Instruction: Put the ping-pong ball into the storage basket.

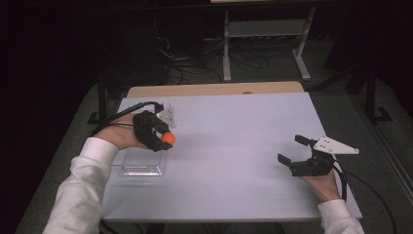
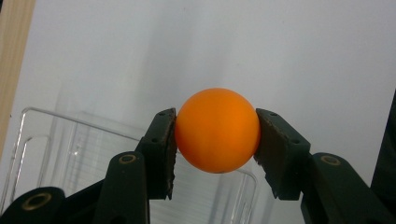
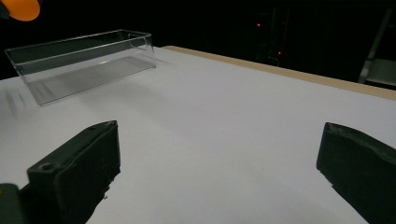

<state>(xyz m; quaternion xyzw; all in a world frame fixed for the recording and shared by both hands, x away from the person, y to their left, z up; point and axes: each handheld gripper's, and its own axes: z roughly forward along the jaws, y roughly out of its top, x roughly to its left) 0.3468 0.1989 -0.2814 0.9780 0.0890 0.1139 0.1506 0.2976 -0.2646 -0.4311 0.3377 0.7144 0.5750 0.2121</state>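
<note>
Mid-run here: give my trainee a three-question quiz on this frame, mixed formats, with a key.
1. True or false: the left gripper has its fingers shut on the orange ball.
2. Multiple choice: the clear plastic box holds A) the ball B) nothing visible C) a cable.
3. Fill in: the right gripper is ____, with nothing between its fingers.

Key: 1 true; 2 B; 3 open.

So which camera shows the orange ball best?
The left gripper view: the orange ball sits large and sharp between the tongs. The high view shows it small; the right gripper view catches it cut off at a corner.
</note>
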